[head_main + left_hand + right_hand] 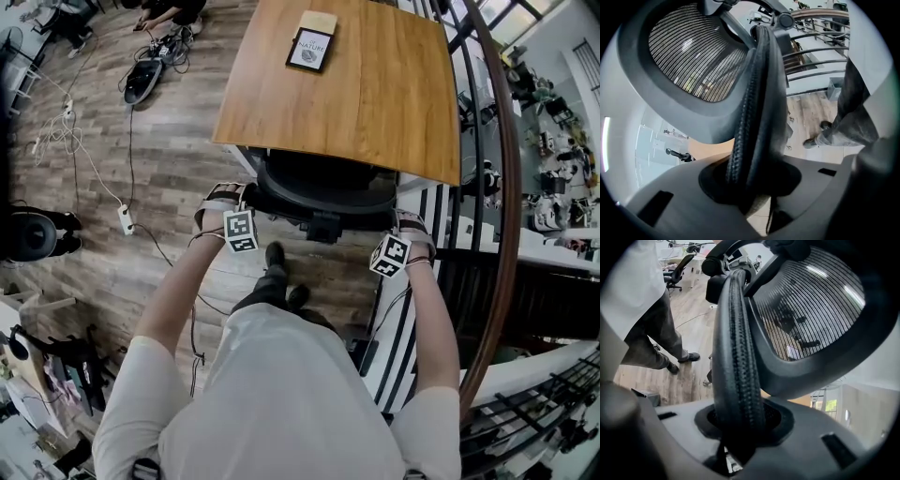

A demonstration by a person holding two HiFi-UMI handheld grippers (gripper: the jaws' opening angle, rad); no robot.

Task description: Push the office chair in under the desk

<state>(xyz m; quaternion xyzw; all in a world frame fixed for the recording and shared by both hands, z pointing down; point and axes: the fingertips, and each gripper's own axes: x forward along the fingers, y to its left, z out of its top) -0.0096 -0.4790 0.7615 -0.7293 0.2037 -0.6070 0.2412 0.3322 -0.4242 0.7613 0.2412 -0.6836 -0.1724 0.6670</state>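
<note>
Both units are clamped: the left hand-held gripper (750, 185) and the right hand-held gripper (740, 425) each have jaws closed on the padded black rim (754, 108) of the office chair (323, 183), one per side of the backrest, with the mesh panel (693, 51) just inboard of each grip. Chair pos.: front part is hidden below the near edge of the desk (375, 94); the backrest projects on the person's side, so the push looks partly done. Fault modes, judged from this config.: (1) rim is soft and rounded, so a hard shove may let it slide out of the jaws; keep force in line w/ the jaws. (2) Uneven L/R force would prob. swivel the chair or veer its casters toward the railing (497, 187) at right. (3) Armrests or backrest may strike the desk edge if too tall to pass; clearance can't be read here. A knock could shift the book (311, 47) lying on the desktop. (4) The person's shoes (275, 258) are close behind the chair base, and a cable (159, 248) runs nearby on the floor from the power strip (125, 218): trip risk. Qty: hand-held grippers 2; office chair in work 1; desk 1; book 1; power strip 1; shoes 2.
</note>
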